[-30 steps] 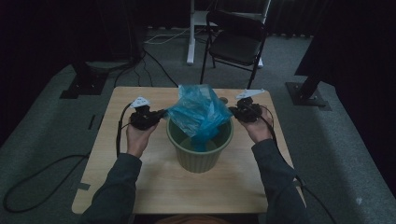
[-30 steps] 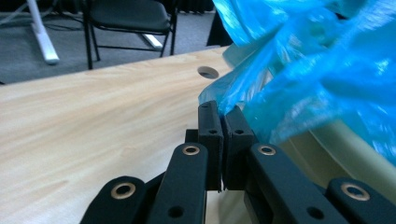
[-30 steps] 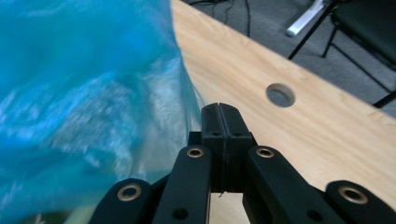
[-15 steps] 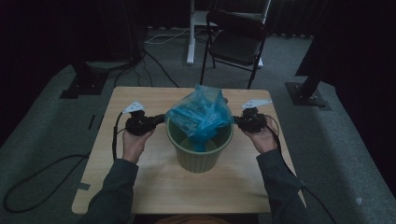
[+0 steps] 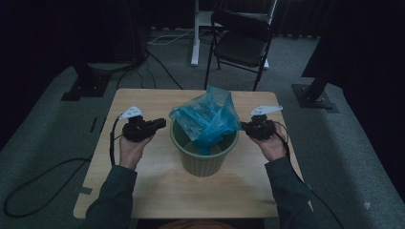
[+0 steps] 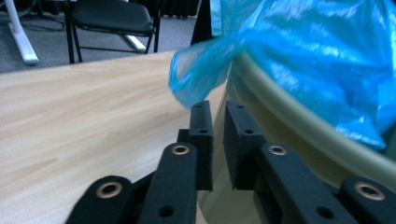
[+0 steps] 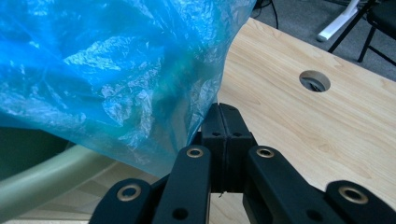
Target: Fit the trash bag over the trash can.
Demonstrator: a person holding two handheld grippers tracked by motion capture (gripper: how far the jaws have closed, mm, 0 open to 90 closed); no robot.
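A green waste bin (image 5: 203, 157) stands mid-table with a blue plastic bag (image 5: 207, 117) bunched over its mouth. My left gripper (image 5: 162, 124) is just left of the bin; its jaws have just been opening. In the left gripper view they stand a little apart at the tips (image 6: 218, 109) with nothing between them, and the bag's corner (image 6: 196, 79) hangs free just beyond, beside the bin rim (image 6: 299, 135). My right gripper (image 5: 244, 126) is at the bin's right side. Its jaws (image 7: 223, 109) are shut on the bag's edge (image 7: 102, 70), above the rim (image 7: 42, 177).
The wooden table (image 5: 143, 191) has a round cable hole (image 7: 314, 80) near the right gripper. Behind the table stand a black folding chair (image 5: 241, 43) and a white stand leg (image 5: 195, 33). Black stand bases (image 5: 315, 98) and cables (image 5: 43, 176) lie on the carpet.
The left gripper's jaws parted and let go of the bag's corner, drawing slightly left. The right gripper pulled the bag's edge rightward and nearer the person.
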